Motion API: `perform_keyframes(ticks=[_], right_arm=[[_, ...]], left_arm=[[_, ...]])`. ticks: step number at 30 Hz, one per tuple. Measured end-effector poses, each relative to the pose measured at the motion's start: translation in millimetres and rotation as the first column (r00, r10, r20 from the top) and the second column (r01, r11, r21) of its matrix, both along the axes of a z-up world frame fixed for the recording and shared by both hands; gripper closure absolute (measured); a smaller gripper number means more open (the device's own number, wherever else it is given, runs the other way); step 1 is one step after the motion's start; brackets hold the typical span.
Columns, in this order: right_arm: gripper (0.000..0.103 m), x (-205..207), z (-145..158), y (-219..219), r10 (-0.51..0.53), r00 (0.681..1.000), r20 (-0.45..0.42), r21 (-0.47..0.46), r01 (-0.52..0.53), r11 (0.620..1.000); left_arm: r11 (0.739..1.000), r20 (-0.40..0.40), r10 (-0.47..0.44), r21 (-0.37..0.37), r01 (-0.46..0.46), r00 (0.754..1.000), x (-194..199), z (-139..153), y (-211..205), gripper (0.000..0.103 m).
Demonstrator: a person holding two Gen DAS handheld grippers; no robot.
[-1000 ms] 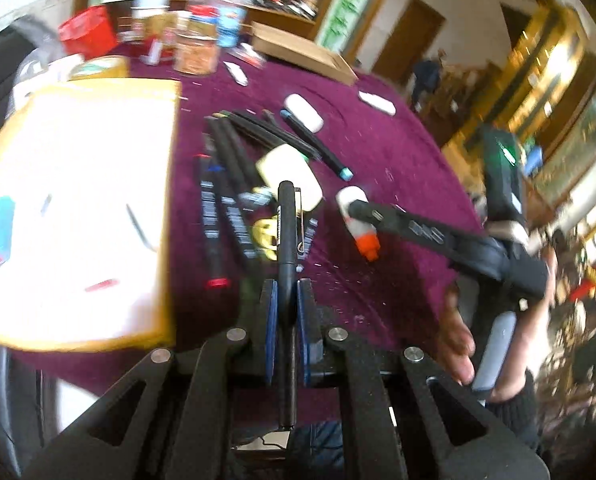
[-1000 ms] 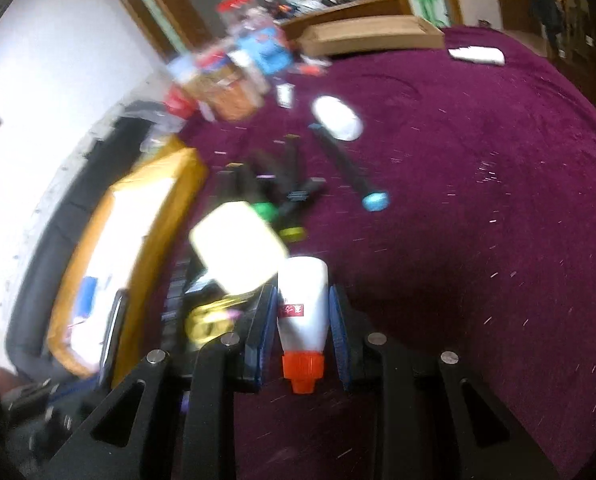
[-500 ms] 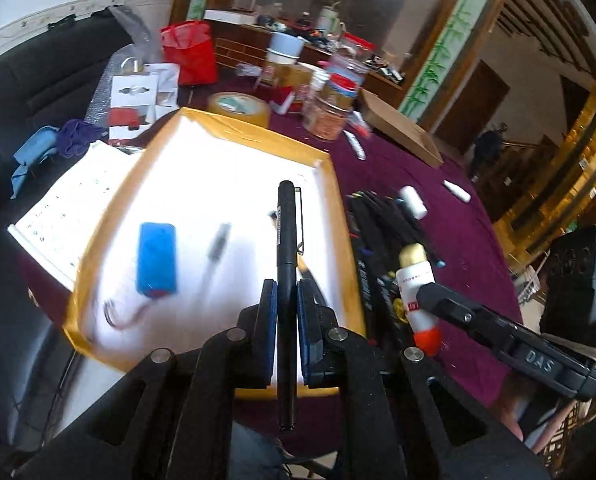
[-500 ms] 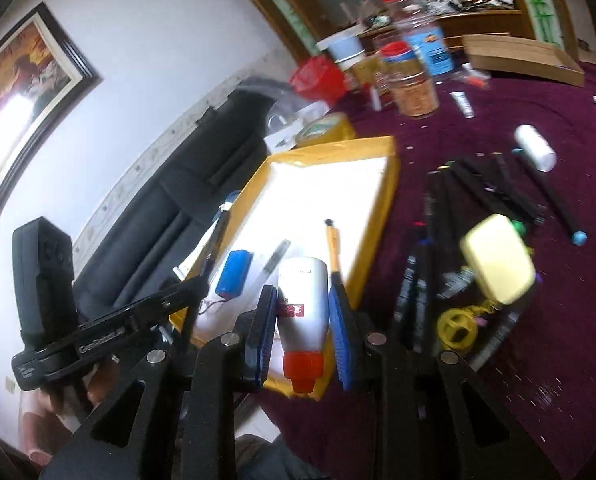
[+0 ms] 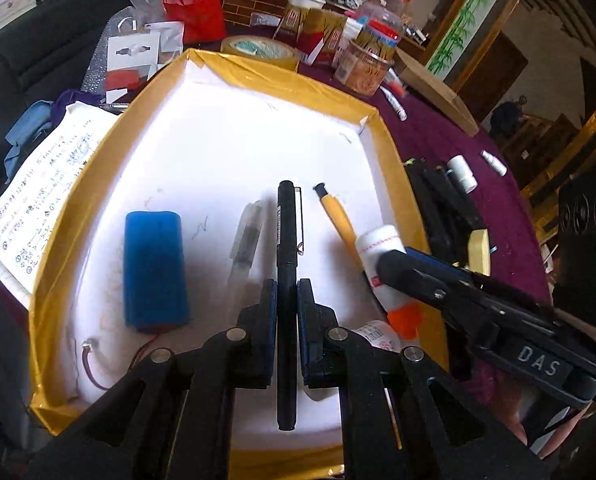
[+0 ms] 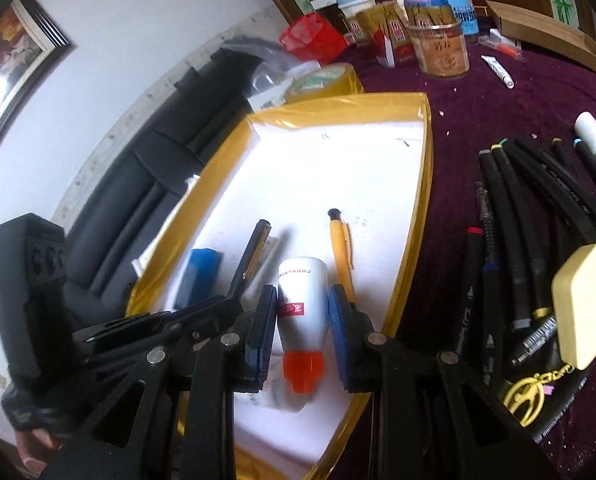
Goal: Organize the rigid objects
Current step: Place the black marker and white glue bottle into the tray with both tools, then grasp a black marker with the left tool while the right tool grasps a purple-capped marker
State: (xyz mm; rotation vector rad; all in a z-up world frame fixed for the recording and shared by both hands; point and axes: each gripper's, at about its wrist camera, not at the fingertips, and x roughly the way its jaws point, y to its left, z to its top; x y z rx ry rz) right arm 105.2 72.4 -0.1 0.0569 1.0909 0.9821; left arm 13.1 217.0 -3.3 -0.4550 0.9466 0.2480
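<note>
I have both loads hanging over the gold-rimmed tray (image 5: 390, 148), and the step now is the drop. My left hand-held gripper (image 5: 286, 304) is clamped almost fully shut on a black pen (image 5: 286, 248), gripped near its middle, clip end pointing away from me, lying along the fingers. My right hand-held gripper (image 6: 302, 324) is partly closed on a white glue bottle (image 6: 300, 300) with an orange cap (image 6: 301, 370), pads pressing its sides, cap toward me. To do this well, I would lower each one close to the white tray floor before easing the jaws apart, so the pen does not bounce or roll and the bottle does not tip onto its neighbours. I would lay the pen in the bare strip parallel to the clear pen (image 5: 246, 240) and the yellow pen (image 5: 338, 220) already in the tray, and keep it off the blue battery pack (image 5: 153, 268) and its wire. The bottle looks best set near the tray's right wall, beside the yellow pen; the two grippers sit close together, so I would release one at a time. The pen is slim, matte and hard; the bottle is smooth plastic with red print, likely slippery. Out on the purple bench (image 6: 498, 92) a heap of black markers (image 6: 538, 216) and a pale yellow case (image 6: 582, 304) still wait.
</note>
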Motion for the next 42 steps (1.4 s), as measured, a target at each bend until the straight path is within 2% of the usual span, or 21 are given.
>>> perform_keyframes(ticks=[4, 9, 13, 15, 16, 18, 19, 21, 23, 26, 30, 35, 42], right_arm=[[0.079, 0.1, -4.5, 9.4, 0.008, 1.0, 0.023, -0.039, -0.008, 0.999], [0.079, -7.8, -3.5, 22.8, 0.023, 0.995, 0.097, -0.099, -0.014, 0.995], [0.079, -10.9, -5.6, 27.1, 0.03, 0.992, 0.12, -0.123, -0.015, 0.992], [0.077, -9.8, -3.6, 23.7, 0.028, 0.994, 0.109, -0.106, -0.016, 0.994], [0.071, -9.8, -1.5, 19.5, 0.02, 0.995, 0.101, -0.091, -0.01, 0.996], [0.064, -11.4, 9.0, 2.3, -0.007, 0.995, 0.096, -0.033, 0.011, 0.999], [0.062, -13.7, 13.4, -4.3, -0.013, 0.995, 0.098, -0.013, 0.014, 1.0], [0.061, -21.3, 25.7, -28.7, -0.026, 0.994, 0.104, 0.047, 0.021, 0.999], [0.056, -28.9, 31.9, -51.9, -0.041, 0.995, 0.095, 0.092, 0.032, 0.995], [0.052, -37.6, 32.3, -95.0, -0.088, 0.994, 0.068, 0.136, 0.078, 0.988], [0.052, -37.2, 26.4, -149.3, -0.163, 0.986, 0.024, 0.161, 0.157, 0.974], [0.052, -29.7, 15.5, -199.3, -0.257, 0.966, -0.013, 0.119, 0.256, 0.959], [0.052, -14.2, -4.0, -212.4, -0.291, 0.954, -0.075, 0.074, 0.296, 0.952]], left_arm=[[1.0, -0.036, 0.015, 0.011, -0.014, 0.999, 3.4, -6.1, 4.3, 0.096], [1.0, -0.031, 0.005, -0.028, -0.006, 1.0, 2.3, -11.8, 9.8, 0.096], [0.999, -0.018, 0.025, -0.034, -0.025, 1.0, -2.5, -10.4, 12.3, 0.095], [0.999, -0.015, 0.036, -0.031, -0.036, 0.999, -5.8, -8.5, 12.8, 0.091], [0.999, -0.011, 0.042, -0.026, -0.043, 0.999, -8.1, -6.4, 12.3, 0.089], [0.998, 0.011, 0.056, -0.013, -0.056, 0.998, -14.7, 1.1, 9.1, 0.075], [0.998, 0.029, 0.06, -0.004, -0.06, 0.998, -18.6, 6.2, 5.7, 0.071], [0.998, 0.066, 0.061, 0.029, -0.063, 0.996, -26.9, 18.9, -6.3, 0.059], [0.996, 0.095, 0.04, 0.077, -0.048, 0.995, -34.4, 31.6, -26.5, 0.053], [0.994, 0.115, -0.024, 0.104, 0.012, 0.993, -40.1, 41.2, -61.7, 0.045], [0.988, 0.1, -0.12, 0.113, 0.109, 0.988, -39.2, 44.0, -108.9, 0.045], [0.978, 0.071, -0.189, 0.107, 0.181, 0.979, -30.1, 42.2, -152.4, 0.045], [0.975, 0.034, -0.201, 0.102, 0.197, 0.979, -25.8, 39.2, -172.5, 0.045]])
